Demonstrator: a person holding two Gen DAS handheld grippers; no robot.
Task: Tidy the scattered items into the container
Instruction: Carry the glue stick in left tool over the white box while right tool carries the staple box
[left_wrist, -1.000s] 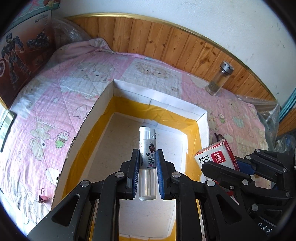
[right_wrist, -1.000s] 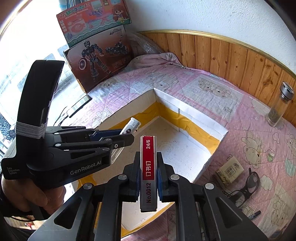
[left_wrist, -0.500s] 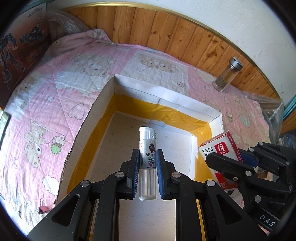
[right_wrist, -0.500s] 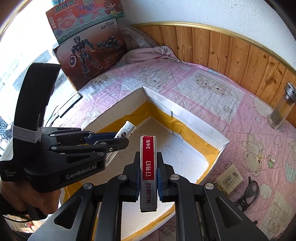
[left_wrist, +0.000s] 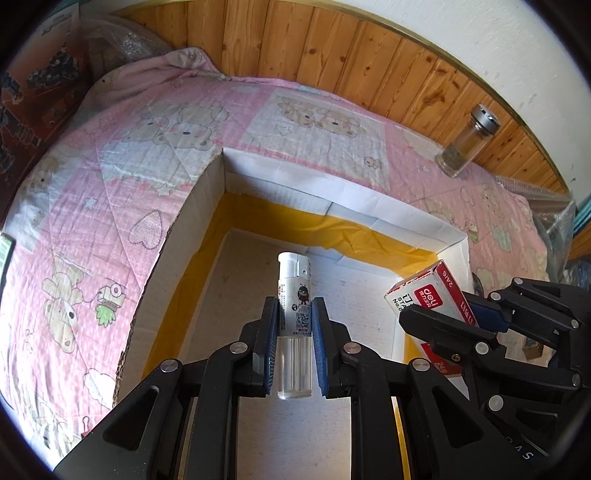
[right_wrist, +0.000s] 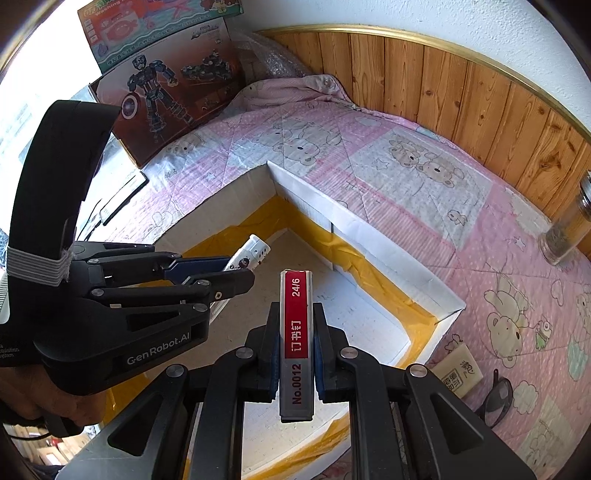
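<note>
Our left gripper (left_wrist: 294, 347) is clamped on a lighter (left_wrist: 294, 325), its blue pads pressing the label while the clear end hangs toward us and the white cap points away. Our right gripper (right_wrist: 295, 354) is clamped the same way on a staple box (right_wrist: 296, 343), a slim red-and-grey carton gripped by its narrow sides. Both tools point steeply down, side by side, over the box (left_wrist: 384, 212), the open white carton with yellow tape around its inner walls. The lighter sits above the middle of the floor; in the left view the staple box hangs just inside the right wall, close to the right rim.

Nothing lies on the box floor that we can see, so both items would land on bare card. On the pink quilt (left_wrist: 110, 184) outside, to the right of the box, a small pad (right_wrist: 458, 369) and glasses (right_wrist: 496, 398) lie near the corner, and a jar (left_wrist: 467, 142) stands far right by the wood panel.

We judge the risks as these. The two tools are close, so opening either could knock its fingers into the other. Releasing the staple box so near the right wall could let it catch the rim and tip outside. The lighter is round and could roll or bounce if dropped from this height.
</note>
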